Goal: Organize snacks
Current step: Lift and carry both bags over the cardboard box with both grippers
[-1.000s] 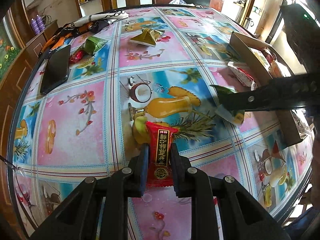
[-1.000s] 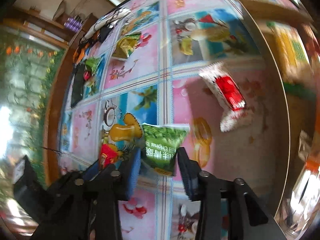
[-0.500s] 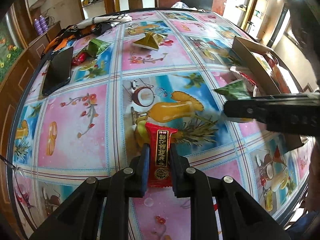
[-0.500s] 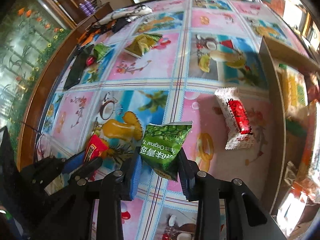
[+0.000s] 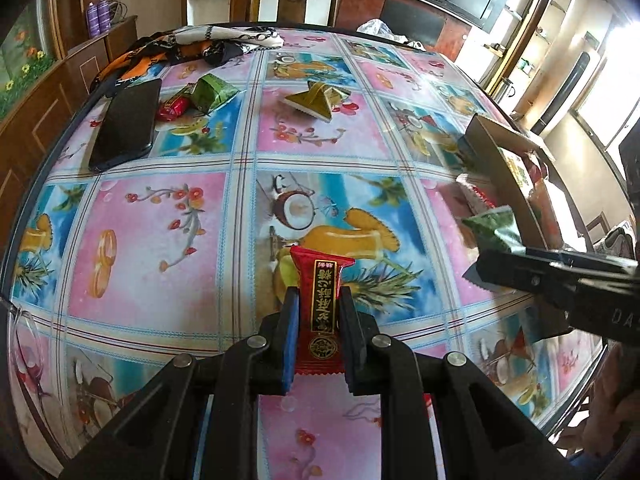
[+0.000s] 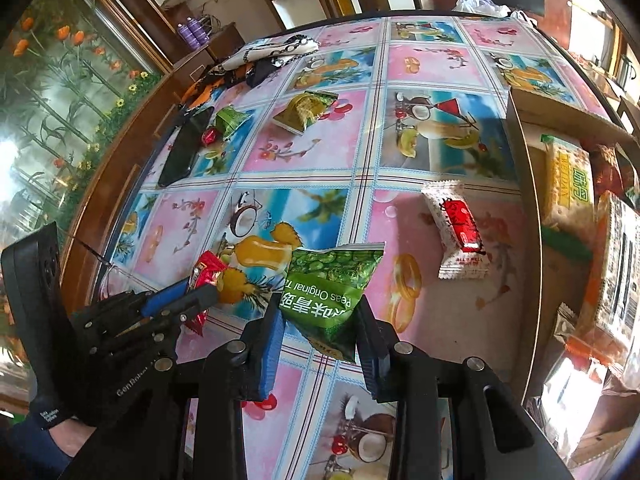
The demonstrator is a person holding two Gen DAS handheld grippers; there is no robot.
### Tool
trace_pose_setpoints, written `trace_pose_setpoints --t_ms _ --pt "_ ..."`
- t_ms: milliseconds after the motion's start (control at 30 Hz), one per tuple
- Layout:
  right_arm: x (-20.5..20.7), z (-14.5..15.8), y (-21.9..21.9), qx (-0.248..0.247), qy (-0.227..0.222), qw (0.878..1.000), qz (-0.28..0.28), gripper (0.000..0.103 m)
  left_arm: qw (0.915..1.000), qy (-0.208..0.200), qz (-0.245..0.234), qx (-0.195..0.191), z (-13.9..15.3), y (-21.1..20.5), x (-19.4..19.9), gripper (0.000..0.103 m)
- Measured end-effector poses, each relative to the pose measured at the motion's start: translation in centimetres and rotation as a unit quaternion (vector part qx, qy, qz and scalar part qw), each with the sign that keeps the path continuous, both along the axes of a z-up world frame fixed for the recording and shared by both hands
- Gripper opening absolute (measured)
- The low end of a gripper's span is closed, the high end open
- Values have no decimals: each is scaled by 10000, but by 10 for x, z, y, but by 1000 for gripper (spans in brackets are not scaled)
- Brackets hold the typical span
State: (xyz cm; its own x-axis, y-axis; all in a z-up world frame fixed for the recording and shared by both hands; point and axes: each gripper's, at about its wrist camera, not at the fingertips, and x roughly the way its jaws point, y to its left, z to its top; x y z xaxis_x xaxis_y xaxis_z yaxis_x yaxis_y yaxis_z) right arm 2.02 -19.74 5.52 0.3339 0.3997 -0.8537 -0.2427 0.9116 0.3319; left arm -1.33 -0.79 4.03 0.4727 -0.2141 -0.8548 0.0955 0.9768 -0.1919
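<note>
Left gripper [image 5: 319, 320]: clamped on the red candy [image 5: 322, 312], blue pads pressing both long sides; packet upright between the fingers, top edge sticking out past the tips, just above the cloth [image 5: 160, 220].
Right gripper [image 6: 320, 320]: closed on the pea bag [image 6: 329, 284], pads squeezing its lower half; bag tilted, printed side up, clear of the cloth.
Right gripper seen from the left camera: black bar entering from the right, pea bag at its tip, just short of the box [image 5: 508, 168] wall.
Box: cardboard, open-topped, at the right edge of the cloth; already holding a yellow cracker pack [image 6: 568, 184] and other wrapped packets too blurred to name.
White-red packet [image 6: 456, 232]: flat on a pink square, just left of the box wall, between the box and the pea bag.
Olive bag [image 5: 316, 100]: far from the box, on a pink square near the middle-far part of the cloth, puffed up in a tent shape.
Green bag [image 5: 210, 92]: well left of the box, far side of the cloth, touching a small red sweet [image 5: 172, 106].
Phone [image 5: 126, 124]: dark, face up, just left of the small red sweet.
Scarf [image 5: 188, 46]: crumpled at the far-left rim of the cloth, beyond the phone.
Cloth: glossy, fruit and drink squares in pink and blue, covering a round table.
</note>
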Motion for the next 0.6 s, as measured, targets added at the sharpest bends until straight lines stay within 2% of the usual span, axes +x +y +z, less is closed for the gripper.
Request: trace_pose_setpoints --t_ms 300,600 --pt "-7 7 -27 184 -44 9997 -176 37 9994 -114 -316 62 16 -34 0 17" --pt "-20 21 -83 304 -164 9970 -695 37 9962 -254 -825 72 30 -90 5 17"
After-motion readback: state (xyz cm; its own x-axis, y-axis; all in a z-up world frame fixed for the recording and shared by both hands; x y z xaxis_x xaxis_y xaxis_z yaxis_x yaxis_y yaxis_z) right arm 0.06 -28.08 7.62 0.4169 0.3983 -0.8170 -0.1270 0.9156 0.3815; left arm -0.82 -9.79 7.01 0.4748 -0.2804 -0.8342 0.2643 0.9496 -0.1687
